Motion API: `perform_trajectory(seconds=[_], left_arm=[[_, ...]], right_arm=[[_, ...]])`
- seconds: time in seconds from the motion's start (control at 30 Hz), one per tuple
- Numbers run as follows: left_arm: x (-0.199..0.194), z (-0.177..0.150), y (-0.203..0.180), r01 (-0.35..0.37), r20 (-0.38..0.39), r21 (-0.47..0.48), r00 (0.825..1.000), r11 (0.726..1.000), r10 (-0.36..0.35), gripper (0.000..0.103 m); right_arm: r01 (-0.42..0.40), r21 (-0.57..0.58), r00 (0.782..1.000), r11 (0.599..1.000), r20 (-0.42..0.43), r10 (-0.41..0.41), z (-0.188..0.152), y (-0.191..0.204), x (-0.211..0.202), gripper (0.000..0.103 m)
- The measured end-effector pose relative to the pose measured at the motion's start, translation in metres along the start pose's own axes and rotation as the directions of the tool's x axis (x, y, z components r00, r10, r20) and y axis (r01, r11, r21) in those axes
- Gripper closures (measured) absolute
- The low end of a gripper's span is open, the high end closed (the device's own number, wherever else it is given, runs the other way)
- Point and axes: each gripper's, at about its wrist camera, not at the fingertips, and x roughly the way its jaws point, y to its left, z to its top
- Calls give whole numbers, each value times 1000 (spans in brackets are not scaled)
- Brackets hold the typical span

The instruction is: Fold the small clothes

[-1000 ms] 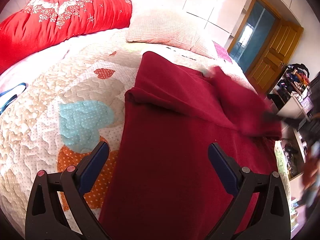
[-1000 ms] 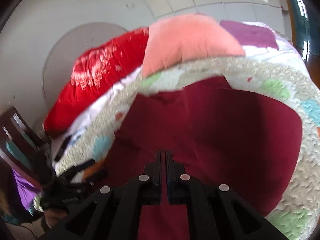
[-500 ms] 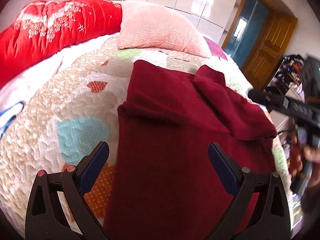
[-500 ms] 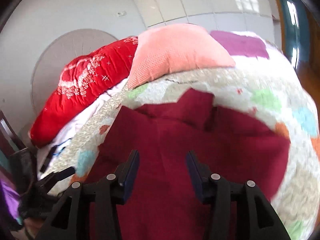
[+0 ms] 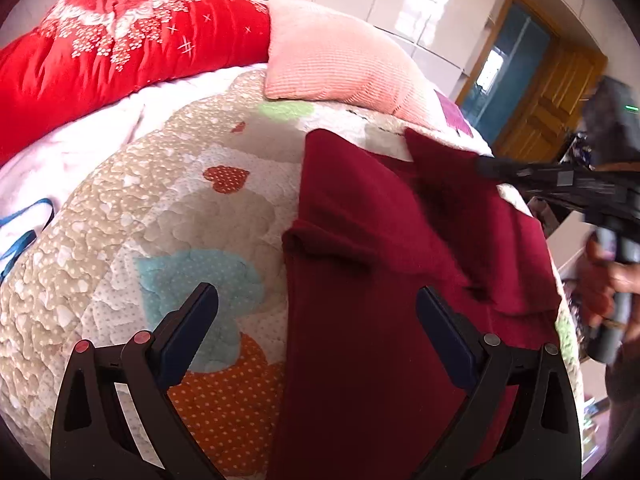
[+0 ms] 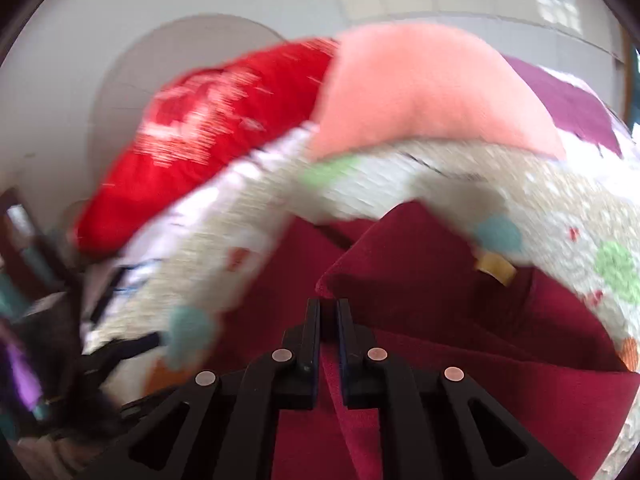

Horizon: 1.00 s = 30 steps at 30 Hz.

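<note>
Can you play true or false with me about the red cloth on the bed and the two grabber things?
1. The dark red garment lies on a quilt with heart patches. True.
2. The left gripper is squeezed shut. False: its jaws stand wide open, with nothing pressed between them.
3. The right gripper is pinching a fold of the dark red garment. True: it has just closed, and cloth sits between its fingers.
4. The pink pillow lies on top of the garment. False: it sits further up the bed, apart from it.
5. A red blanket with white flowers sits beside the pink pillow. True.
</note>
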Motion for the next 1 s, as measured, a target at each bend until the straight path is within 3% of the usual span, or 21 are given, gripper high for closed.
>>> perform_trajectory(seconds=[0.1, 0.2, 0.3, 0.43, 0.53, 0.6, 0.67, 0.77, 0.83, 0.87, 0.9, 1.0], left_arm=[[-6, 1, 3, -2, 26, -15, 1000, 1000, 2, 4], [-10, 3, 6, 7, 51, -39, 999, 999, -5, 4], [-8, 3, 7, 6, 51, -43, 999, 999, -4, 4], [-3, 4, 9, -2, 49, -32, 999, 999, 4, 4], [2, 6, 13, -5, 41, -42, 999, 999, 7, 4], [4, 7, 15, -8, 33, -48, 999, 999, 9, 4], [4, 6, 15, -10, 32, -49, 999, 999, 12, 4], [4, 6, 13, -8, 32, -45, 999, 999, 10, 4], [6, 5, 9, -7, 30, -37, 1000, 999, 8, 4], [8, 4, 7, -7, 29, -32, 1000, 999, 8, 4], [9, 3, 4, -7, 26, -26, 1000, 1000, 8, 4], [12, -1, -5, -13, 19, 5, 1000, 1000, 13, 4]], right_arm=[[-111, -25, 992, 994, 63, 112, 3, 13, -23, 96], [42, -13, 999, 999, 33, -41, 4, 2, 0, 96], [216, 0, 975, 976, -58, -215, -1, -19, 51, 96], [260, 90, 962, 961, -114, -250, -10, -49, 86, 96], [241, 176, 970, 955, -90, -228, -10, -65, 72, 77], [219, 199, 976, 955, -25, -218, -15, -66, 35, 59], [297, 200, 952, 934, 11, -305, -24, -70, -6, 54], [465, 251, 872, 849, 36, -488, -48, -94, -72, 51], [543, 313, 812, 779, 38, -582, -63, -114, -97, 34], [564, 352, 793, 747, 20, -609, -72, -125, -102, 26], [550, 379, 806, 744, -9, -592, -79, -134, -100, 26], [443, 439, 884, 781, -67, -463, -93, -153, -74, 28]])
